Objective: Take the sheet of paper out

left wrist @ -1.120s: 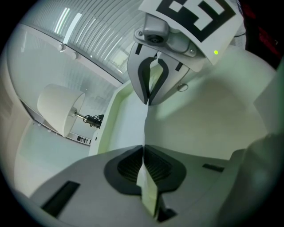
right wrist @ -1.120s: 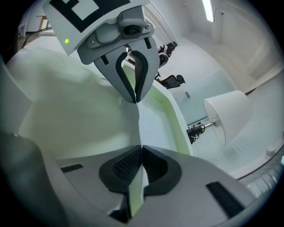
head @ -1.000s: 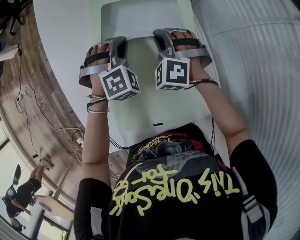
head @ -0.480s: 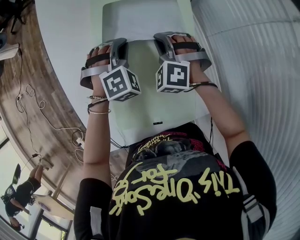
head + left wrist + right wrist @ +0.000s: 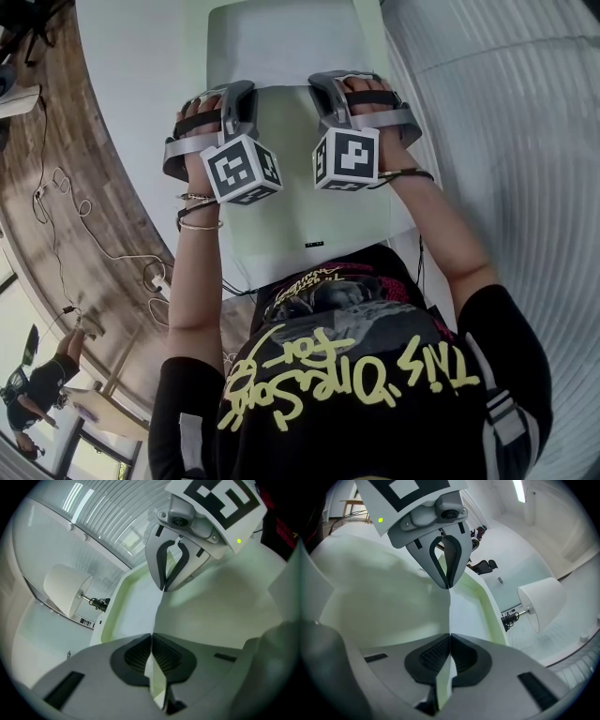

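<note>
Paper, a pale sheet (image 5: 309, 211) with a faint green tint, is held up by its far edge in front of the person, and its lower part hangs down toward their black shirt (image 5: 347, 375). The left hand-held gripper (image 5: 239, 91) is pressed together on that edge near the sheet's left corner. The right hand-held gripper (image 5: 328, 82) is clamped on the same edge, a little way to the right. In the left gripper view the dark ribbed pads (image 5: 138, 653) meet on the thin edge, and the sheet (image 5: 220, 611) runs across to the other gripper's closed tips (image 5: 165, 581). The right gripper view mirrors this, with the jaws shut on the paper (image 5: 384, 606). Behind the sheet lies a shallow tray (image 5: 112, 606) with a greenish rim, on a white desk (image 5: 131, 84). A white lampshade (image 5: 541, 602) stands beyond the tray.
</note>
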Demonstrator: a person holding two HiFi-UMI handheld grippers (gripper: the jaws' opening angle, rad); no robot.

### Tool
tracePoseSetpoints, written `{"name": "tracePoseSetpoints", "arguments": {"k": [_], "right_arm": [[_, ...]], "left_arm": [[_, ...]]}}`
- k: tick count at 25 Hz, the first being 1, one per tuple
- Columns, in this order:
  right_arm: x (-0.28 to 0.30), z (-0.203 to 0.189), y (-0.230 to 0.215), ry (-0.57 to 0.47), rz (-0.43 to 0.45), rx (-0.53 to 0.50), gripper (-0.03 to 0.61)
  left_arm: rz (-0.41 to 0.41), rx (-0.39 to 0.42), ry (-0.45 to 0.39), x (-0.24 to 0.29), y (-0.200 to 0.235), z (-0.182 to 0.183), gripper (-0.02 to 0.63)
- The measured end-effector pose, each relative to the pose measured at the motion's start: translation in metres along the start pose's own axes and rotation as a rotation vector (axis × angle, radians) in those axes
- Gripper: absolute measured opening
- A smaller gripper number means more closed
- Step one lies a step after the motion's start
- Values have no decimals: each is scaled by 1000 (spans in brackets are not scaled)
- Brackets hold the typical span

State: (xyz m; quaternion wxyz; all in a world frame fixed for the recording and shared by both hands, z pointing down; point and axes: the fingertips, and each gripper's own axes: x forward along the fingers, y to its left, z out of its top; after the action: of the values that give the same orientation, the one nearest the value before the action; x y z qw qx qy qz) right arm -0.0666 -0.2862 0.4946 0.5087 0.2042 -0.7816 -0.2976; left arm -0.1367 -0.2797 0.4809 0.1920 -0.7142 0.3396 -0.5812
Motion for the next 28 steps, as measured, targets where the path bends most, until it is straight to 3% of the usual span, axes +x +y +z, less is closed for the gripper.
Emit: {"name": "tracePoseSetpoints", "arguments": {"k": [28], "right_arm": [[-11,7,18,-35,44,1,11]], "left_arm": [[-9,-83,37,-14,-16,-7,12]]}}
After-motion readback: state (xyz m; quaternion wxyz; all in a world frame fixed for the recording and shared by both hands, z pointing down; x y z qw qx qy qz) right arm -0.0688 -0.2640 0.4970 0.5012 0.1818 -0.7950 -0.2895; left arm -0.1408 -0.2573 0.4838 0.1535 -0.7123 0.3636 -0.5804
